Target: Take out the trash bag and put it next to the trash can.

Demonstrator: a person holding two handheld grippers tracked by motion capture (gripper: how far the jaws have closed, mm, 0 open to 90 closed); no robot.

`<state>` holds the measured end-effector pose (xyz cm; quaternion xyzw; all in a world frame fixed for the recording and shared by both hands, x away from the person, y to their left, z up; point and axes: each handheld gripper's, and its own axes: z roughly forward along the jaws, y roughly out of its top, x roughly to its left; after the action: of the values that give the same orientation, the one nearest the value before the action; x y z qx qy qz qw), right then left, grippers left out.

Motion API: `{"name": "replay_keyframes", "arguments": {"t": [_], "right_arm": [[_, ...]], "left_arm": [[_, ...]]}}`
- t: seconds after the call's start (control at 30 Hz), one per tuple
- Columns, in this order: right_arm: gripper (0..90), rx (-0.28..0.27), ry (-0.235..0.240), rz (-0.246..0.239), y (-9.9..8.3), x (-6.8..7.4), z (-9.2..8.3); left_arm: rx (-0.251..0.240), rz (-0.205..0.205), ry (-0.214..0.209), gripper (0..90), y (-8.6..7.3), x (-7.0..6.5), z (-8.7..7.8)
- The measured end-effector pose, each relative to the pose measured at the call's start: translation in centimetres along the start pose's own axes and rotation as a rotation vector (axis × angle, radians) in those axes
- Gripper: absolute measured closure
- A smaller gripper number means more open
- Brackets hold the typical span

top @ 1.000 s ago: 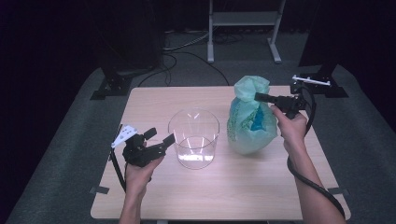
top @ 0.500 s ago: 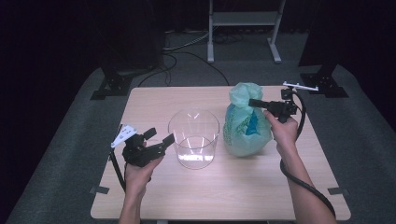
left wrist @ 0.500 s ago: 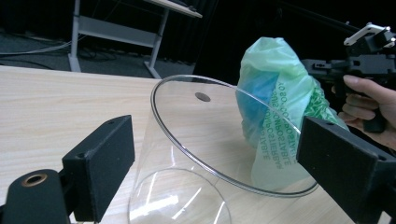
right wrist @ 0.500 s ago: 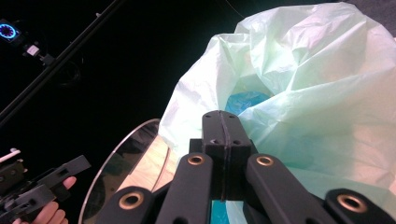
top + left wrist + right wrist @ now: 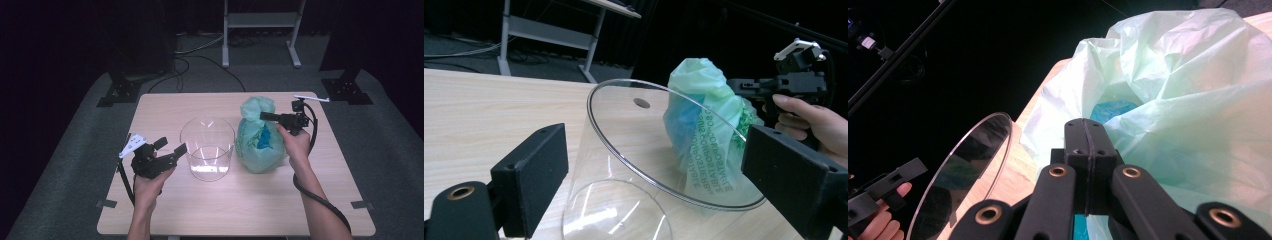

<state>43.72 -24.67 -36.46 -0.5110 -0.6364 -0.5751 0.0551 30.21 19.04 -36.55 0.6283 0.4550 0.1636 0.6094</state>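
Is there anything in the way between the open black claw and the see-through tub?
Nothing visible is in the way. The left gripper has its jaws spread wide, aimed at the clear container, with bare table between them. The green bag sits on the container's far side, by the shut right gripper.

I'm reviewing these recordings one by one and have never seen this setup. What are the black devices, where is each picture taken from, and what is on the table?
A person sits at a wooden table with a hand-held gripper in each hand, a black tool with two jaws. One picture looks down from above; the other two come from cameras riding on each tool. The left hand-held gripper has its jaws open beside a clear plastic container, touching nothing. The right hand-held gripper has its jaws shut, its tip at the gathered top of a green plastic bag with something blue inside. Whether it pinches the plastic, I cannot tell.
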Motion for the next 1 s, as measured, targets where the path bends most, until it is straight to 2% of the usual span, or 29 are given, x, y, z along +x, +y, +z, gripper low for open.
{"name": "replay_keyframes", "arguments": {"t": [0.53, 0.87, 1.0], "right_arm": [[90.0, 0.054, -0.019, 0.004, -1.4, -1.1, 1.9], [90.0, 0.062, -0.039, 0.0, -1.8, -1.4, 2.1], [86.9, 0.064, -0.052, -0.001, -1.8, -1.6, 2.0]], "left_arm": [[0.003, -0.004, 0.001, 10.4, 0.0, 0.1, 0.1], [0.008, -0.004, 0.0, 10.4, -0.1, 0.1, 0.1], [0.009, -0.006, 0.001, 10.4, -0.1, 0.1, 0.2]]}}
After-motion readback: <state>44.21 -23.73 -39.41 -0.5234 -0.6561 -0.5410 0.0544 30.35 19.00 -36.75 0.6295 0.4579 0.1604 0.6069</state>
